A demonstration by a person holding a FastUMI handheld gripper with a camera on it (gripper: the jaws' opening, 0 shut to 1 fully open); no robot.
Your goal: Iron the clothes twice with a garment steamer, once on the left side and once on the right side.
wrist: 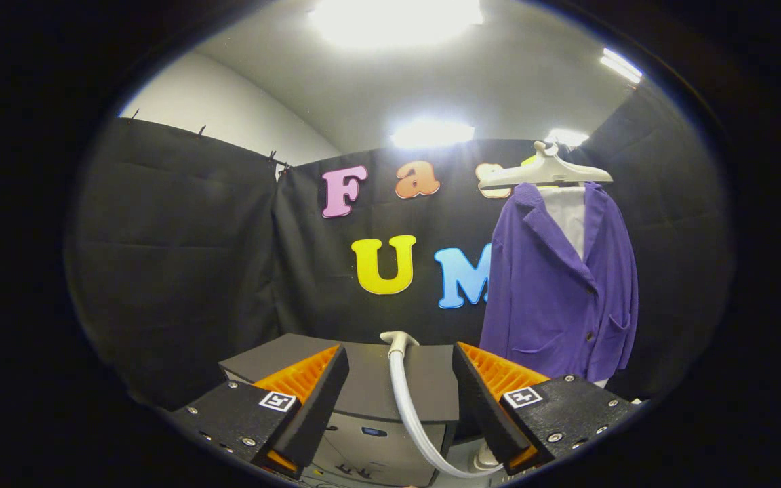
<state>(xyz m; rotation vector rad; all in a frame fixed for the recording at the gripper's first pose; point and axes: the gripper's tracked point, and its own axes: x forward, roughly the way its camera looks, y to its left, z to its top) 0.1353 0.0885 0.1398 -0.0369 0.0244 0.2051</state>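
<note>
A purple jacket (560, 285) hangs upright on a white hanger (545, 173), beyond my right finger and to the right. Its front faces me, with a white lining showing at the collar. My gripper (401, 400) is open, its fingers wide apart with nothing pressed between them. A white steamer hose (409, 407) curves up through the gap between the fingers from below, ending at a pale fitting on the dark cabinet top. The steamer's head is not visible from here.
A dark grey cabinet (370, 379) stands just ahead of the fingers, its pale front panel lower down. Black cloth walls close the booth behind and on both sides. Bright ceiling lights sit overhead.
</note>
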